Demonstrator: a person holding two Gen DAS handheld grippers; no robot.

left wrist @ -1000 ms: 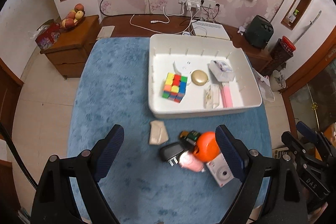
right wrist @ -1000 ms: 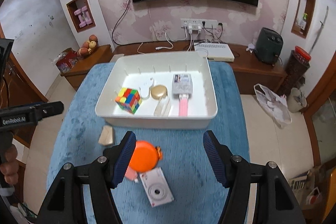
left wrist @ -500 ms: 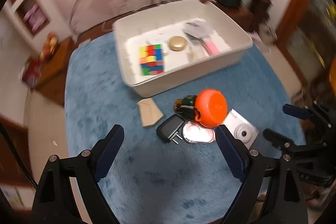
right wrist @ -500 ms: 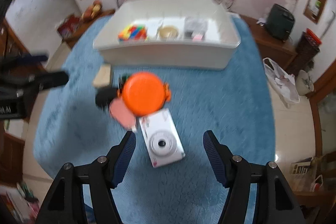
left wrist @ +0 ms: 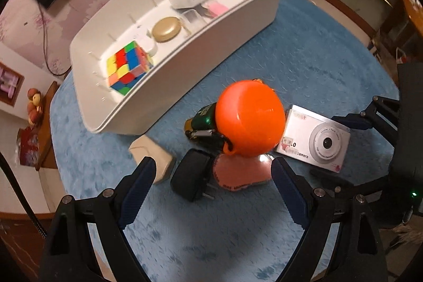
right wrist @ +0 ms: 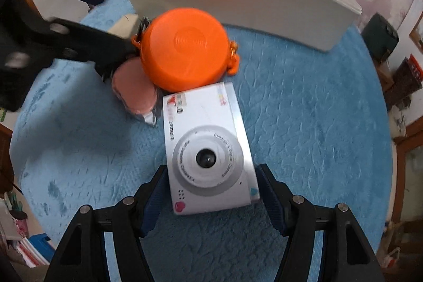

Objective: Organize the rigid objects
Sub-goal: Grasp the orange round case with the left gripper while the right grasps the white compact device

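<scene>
A white bin [left wrist: 201,49] on the blue mat holds a colour cube [left wrist: 128,68], a gold disc [left wrist: 167,29] and small boxes. In front of it lie an orange round case [left wrist: 249,123], a black charger [left wrist: 191,177], a pink pad [left wrist: 238,172], a beige block [left wrist: 153,157], a green battery [left wrist: 203,120] and a white toy camera [left wrist: 314,139]. My left gripper [left wrist: 211,186] is open, low over the charger and pad. My right gripper [right wrist: 211,189] is open, its jaws on either side of the camera [right wrist: 208,149]; the orange case [right wrist: 185,49] lies just beyond.
The blue mat [right wrist: 317,123] covers a round table with floor beyond its edge. A wooden side cabinet with fruit [left wrist: 34,102] stands at the left. The left gripper's arm [right wrist: 66,44] reaches in beside the orange case in the right wrist view.
Both grippers have dropped and moved forward to the loose items. The right gripper has come down around the camera. The left one now hovers over the charger and pad.
</scene>
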